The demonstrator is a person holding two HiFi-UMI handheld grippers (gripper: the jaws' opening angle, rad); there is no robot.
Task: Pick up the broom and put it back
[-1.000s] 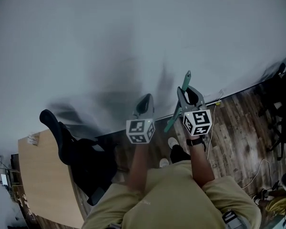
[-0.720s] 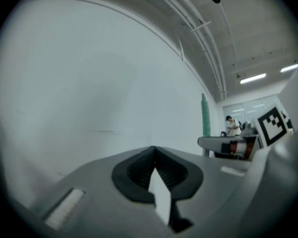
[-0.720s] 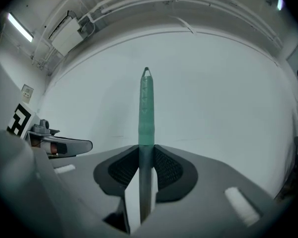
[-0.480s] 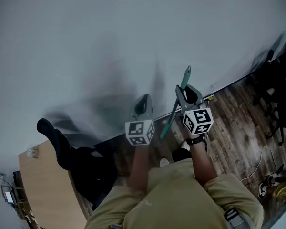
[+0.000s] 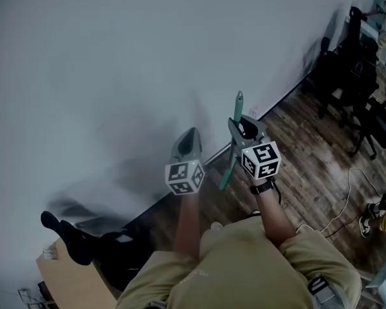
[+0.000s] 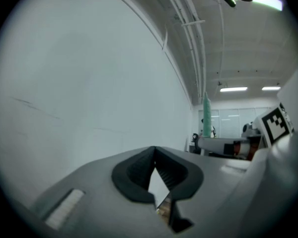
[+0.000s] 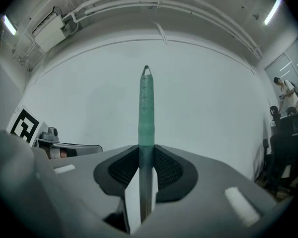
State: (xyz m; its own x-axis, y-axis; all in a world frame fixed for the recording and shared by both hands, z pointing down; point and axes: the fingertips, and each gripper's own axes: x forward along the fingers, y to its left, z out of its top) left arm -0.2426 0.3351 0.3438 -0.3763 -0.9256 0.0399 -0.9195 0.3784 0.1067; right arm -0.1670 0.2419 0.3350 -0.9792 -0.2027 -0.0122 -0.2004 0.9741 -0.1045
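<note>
While right gripper (image 7: 146, 155) clamps the green broom handle (image 7: 146, 108) | left gripper (image 6: 155, 150): jaws pressed together, empty

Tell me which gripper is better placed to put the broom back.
The right gripper: its jaws are clamped on the green broom handle, held upright facing the wall. The left gripper is shut and empty.

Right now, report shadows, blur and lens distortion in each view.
Head view: soft, smeared shadows on the white wall, dim overall. Left gripper view: fisheye with black corners, ceiling lamp glaring at top right. Right gripper view: fisheye bows the ceiling pipes; the green broom handle is fairly sharp, the jaws on it soft.
</note>
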